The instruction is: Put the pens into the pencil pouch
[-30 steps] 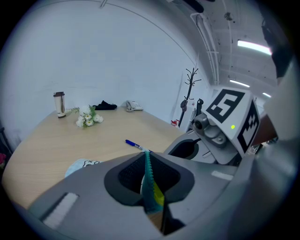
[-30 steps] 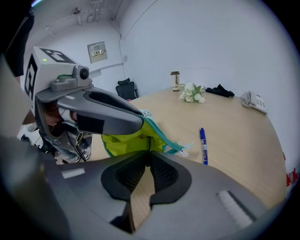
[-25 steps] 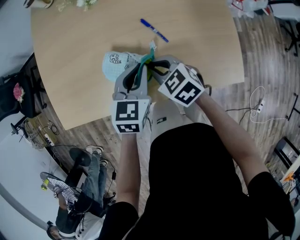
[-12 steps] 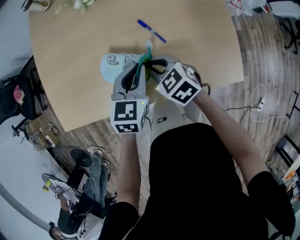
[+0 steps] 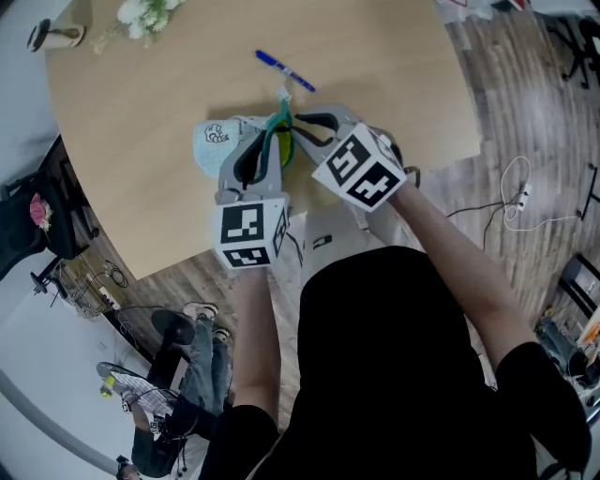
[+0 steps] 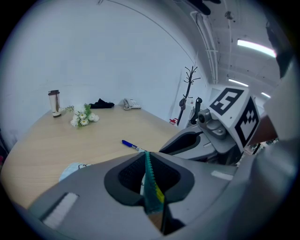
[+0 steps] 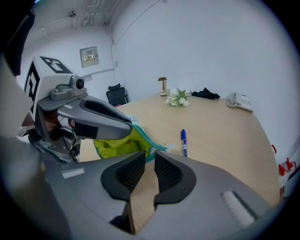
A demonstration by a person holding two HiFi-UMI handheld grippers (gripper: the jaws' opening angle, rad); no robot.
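- Head view: a round, light wooden table [image 5: 131, 103] carries a pale blue fabric pencil pouch [image 5: 212, 141] close to its near edge.
- The left gripper [image 5: 275, 131] reaches over the pouch's right end. The right gripper [image 5: 307, 121] comes in from the right, its tips just beside the left one's.
- A blue plastic pen [image 5: 284, 70] lies on the bare wood just beyond the pouch's mouth, outside the pouch and apart from both grippers.
- A small bunch of white flowers [image 5: 142, 11] lies at the table's far edge.
- Left gripper view: the jaws are pressed together on the pouch's teal zip edge [image 6: 151, 187], which stands up between the pads with a sliver of yellow beside it.
- The pouch's pale blue body shows low on the left, and the pen lies on the table past the jaw tips. The right gripper fills the right side, close by.
- Far off stand a lidded tumbler [image 6: 55, 102], a white telephone [image 6: 132, 104] and a black coat stand [image 6: 190, 93].
- Right gripper view: the jaws stand a narrow gap apart. Only tabletop shows between the pads, so they grip nothing.
- Just past their tips the pouch's mouth gapes, showing its yellow-green lining [image 7: 115, 143] rimmed by the teal zip. The left gripper holds it up from the left.
- The pen lies just right of that mouth, pointing away across the table.
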